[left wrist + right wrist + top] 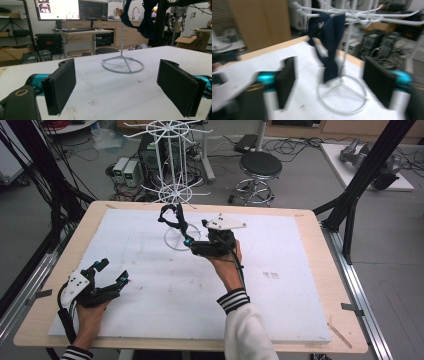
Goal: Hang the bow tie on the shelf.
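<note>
Cloth: as it hangs lengthwise from the rack [172, 195], I see the cloth [176, 220] just beyond my right tool [192, 245].
Right tool: spread, nearer.
Left tool [111, 274]: spread, idle near-left on the worktop [300, 295].

White rack [172, 180] and hanging dark cloth [174, 217] block the board's [150, 285] far middle

A light wooden counter [320, 270] carries a white sheet [165, 285] that covers nearly all of its top, leaving a bare wood rim. On the sheet, just beyond the right hand-held gripper [192, 242], stands the round base ring of a white wire rack [176, 239].
</note>
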